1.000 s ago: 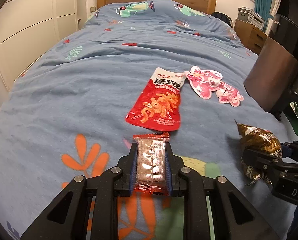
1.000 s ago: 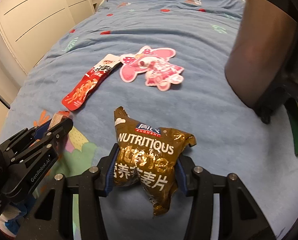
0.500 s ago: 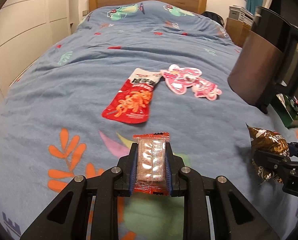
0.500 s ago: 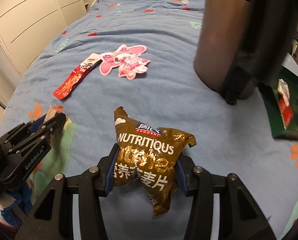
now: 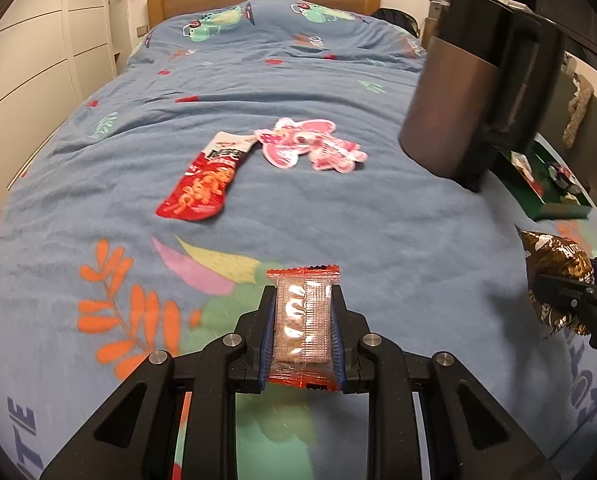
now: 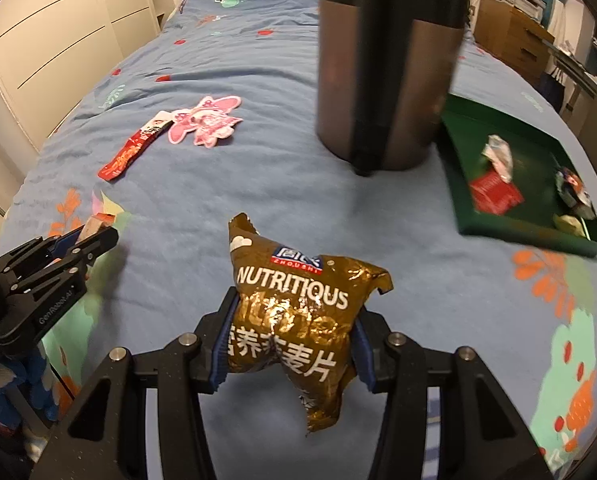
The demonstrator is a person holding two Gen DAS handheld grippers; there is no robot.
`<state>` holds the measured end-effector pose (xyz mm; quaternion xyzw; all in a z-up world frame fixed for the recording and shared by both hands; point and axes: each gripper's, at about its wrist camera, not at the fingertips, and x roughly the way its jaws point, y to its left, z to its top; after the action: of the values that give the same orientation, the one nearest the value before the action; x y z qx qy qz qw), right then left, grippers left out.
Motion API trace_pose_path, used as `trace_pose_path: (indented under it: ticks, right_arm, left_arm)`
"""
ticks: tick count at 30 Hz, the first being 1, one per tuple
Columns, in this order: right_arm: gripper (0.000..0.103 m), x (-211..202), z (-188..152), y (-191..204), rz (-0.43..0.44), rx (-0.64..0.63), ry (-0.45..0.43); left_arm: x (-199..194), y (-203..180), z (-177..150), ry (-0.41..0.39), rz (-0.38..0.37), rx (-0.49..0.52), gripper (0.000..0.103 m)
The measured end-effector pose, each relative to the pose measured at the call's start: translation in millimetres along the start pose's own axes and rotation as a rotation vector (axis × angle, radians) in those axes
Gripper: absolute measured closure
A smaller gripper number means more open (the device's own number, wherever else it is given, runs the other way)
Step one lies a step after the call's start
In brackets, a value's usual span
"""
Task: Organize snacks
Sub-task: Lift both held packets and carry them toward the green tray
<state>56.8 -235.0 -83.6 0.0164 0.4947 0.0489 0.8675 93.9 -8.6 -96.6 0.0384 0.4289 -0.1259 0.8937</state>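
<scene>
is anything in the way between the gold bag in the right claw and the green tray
Partly. The tall dark cylindrical container stands on the bed beside the green tray's near-left corner. The straight line from the gold oat-flake bag in the right claw to the tray's front edge crosses only open blanket.

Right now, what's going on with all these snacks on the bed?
Someone is tidying snacks with two hand-held grippers. The left gripper has its fingers closed on a small clear wafer packet; the right gripper squeezes a gold cereal bag. Both are held above the blue bedspread. A red snack pouch and a pink packet lie on the bed, and a green tray by a dark bin already holds a few snacks.
</scene>
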Motion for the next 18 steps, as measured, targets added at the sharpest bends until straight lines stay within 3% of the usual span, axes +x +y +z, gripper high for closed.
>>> trace_pose_path:
  ticks: [18]
  right_arm:
    - [0.024, -54.0, -42.0, -62.9, -0.061, 0.071, -0.047]
  left_arm:
    - [-46.9, -50.7, -6.5, 0.019, -0.012, 0.036, 0.083]
